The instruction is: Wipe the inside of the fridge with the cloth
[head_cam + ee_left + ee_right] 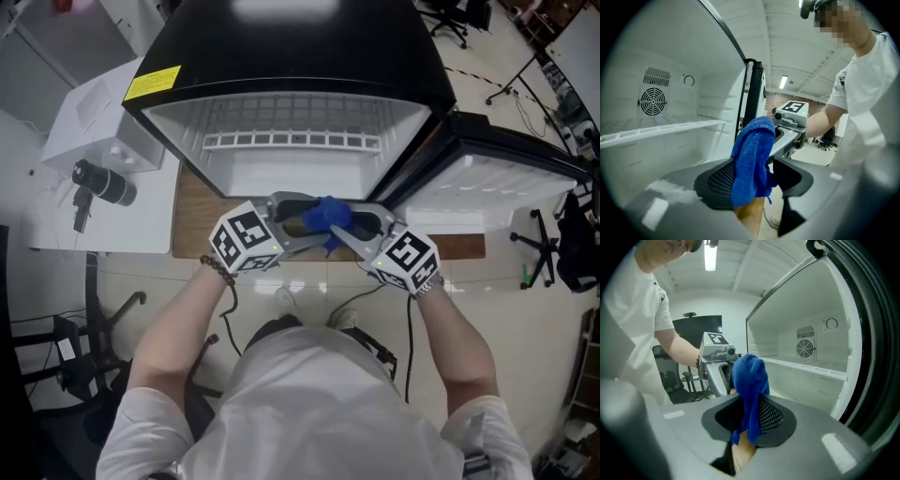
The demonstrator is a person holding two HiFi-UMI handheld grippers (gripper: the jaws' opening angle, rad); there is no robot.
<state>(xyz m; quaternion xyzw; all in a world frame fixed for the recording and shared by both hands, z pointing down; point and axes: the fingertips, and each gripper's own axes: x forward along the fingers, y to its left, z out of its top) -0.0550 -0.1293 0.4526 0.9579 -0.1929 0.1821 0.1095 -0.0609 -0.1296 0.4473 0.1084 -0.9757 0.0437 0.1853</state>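
The fridge (281, 56) is black outside and white inside. Its door (497, 178) stands wide open to the right. A person in a white shirt (309, 403) stands in front of it with one gripper in each hand.

The two grippers point at each other, tip to tip, just in front of the fridge opening. The blue cloth (326, 217) is right in the middle, where the tips meet.

The right gripper (749, 420) has its jaws pulled in close on the cloth. It pinches the cloth, and the cloth bunches up in a lump past the tips and hangs down between them.

The left gripper (754, 180) has its jaws spread as wide as they go. The cloth hangs down in the gap between them. It lies over the front of the left pad (717, 180), the one with the mesh. It is near the other pad, but I cannot tell if it touches it. The left jaws do not squeeze the cloth.

The cloth is outside the fridge, near its front edge, up in the air. It does not touch the white walls or the shelf (661, 130). A round fan (652, 101) sits on the back wall inside.
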